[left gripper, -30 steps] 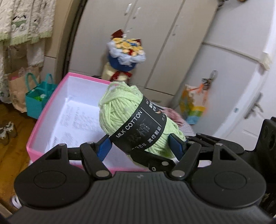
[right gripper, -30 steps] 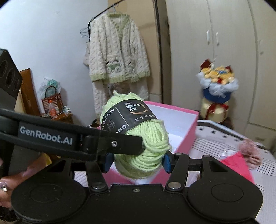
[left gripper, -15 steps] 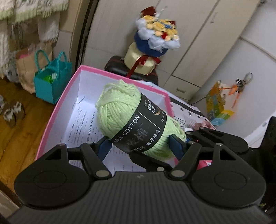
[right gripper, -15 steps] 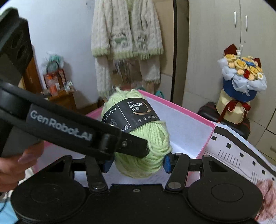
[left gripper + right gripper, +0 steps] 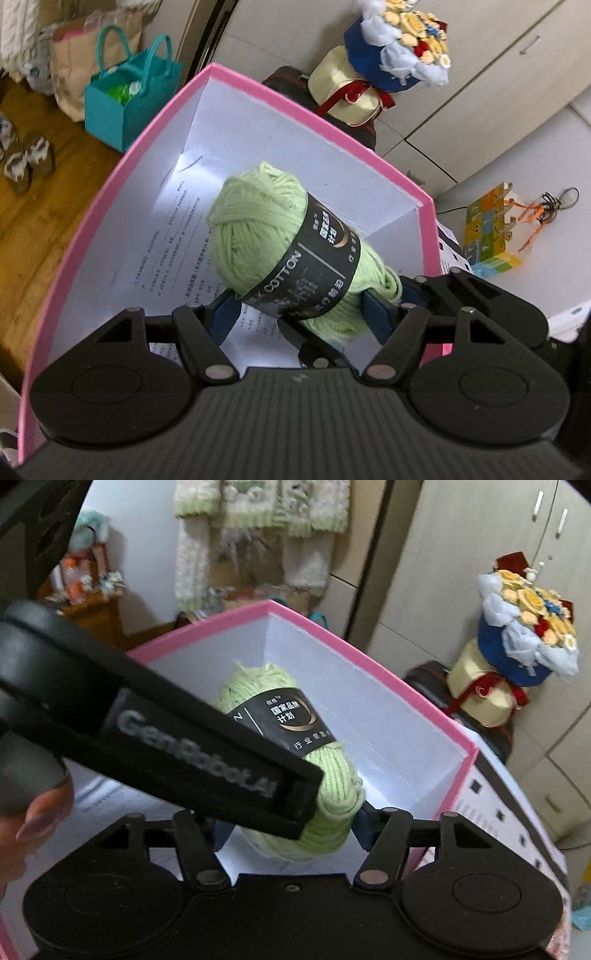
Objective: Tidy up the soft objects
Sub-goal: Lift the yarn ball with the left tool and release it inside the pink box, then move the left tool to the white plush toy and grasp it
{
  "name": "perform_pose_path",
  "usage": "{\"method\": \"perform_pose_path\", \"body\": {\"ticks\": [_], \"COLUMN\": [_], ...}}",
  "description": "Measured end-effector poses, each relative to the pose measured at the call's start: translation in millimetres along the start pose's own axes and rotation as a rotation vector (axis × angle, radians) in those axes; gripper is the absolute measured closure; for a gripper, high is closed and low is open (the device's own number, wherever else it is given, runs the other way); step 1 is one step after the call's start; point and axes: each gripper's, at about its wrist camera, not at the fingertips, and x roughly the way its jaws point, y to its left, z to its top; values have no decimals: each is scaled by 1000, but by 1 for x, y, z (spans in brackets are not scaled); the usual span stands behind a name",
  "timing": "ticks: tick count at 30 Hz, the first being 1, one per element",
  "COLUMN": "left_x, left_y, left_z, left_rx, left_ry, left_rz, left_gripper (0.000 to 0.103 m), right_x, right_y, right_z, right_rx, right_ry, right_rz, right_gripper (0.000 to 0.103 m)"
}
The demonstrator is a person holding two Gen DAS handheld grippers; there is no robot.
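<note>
A light green yarn ball (image 5: 266,229) with a black paper band is held by both grippers at once. My left gripper (image 5: 299,310) is shut on its near end. My right gripper (image 5: 291,830) is also shut on the yarn ball (image 5: 332,794); the left gripper's arm crosses in front of it in the right wrist view. The yarn hangs over the inside of an open pink box (image 5: 295,107) with white walls and a printed sheet on its floor. The box also shows in the right wrist view (image 5: 373,664).
A flower bouquet (image 5: 399,48) stands on a dark case behind the box, against the wardrobe doors. A teal bag (image 5: 122,99) and a brown bag sit on the wooden floor at left. A colourful small box (image 5: 487,229) lies at right. A patterned bed cover (image 5: 509,812) is right of the box.
Both grippers have carried the yarn ball forward and down, from above the box's near edge to over its inside. Both cameras now tilt down into the box.
</note>
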Motion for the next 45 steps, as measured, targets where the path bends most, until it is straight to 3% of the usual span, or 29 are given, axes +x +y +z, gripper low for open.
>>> {"method": "perform_pose_path", "body": {"ticks": [6, 10, 15, 22, 30, 35, 45], "left_x": [1, -21, -50, -104, -164, -191, -206], "left_y": [0, -7, -16, -36, -56, -65, -79], "left_z": [1, -5, -19, -48, -89, -118, -162], "left_rx": [-2, 88, 194, 348, 532, 633, 714], "left_ry": [13, -34, -31, -140, -236, -273, -250], "left_rz": [3, 6, -41, 8, 40, 26, -54], "left_gripper": [31, 28, 28, 26, 23, 15, 12], "right_x": [-12, -37, -65, -108, -162, -193, -239], "right_y": [-2, -2, 1, 7, 33, 45, 59], "right_z": [-1, -7, -18, -37, -58, -76, -125], "right_rx": [28, 55, 97, 149, 109, 91, 72], "right_ry": [-22, -69, -101, -134, -177, -196, -226], "right_rz": [-13, 0, 18, 48, -33, -79, -108], "right_gripper": [26, 23, 23, 23, 22, 21, 20]}}
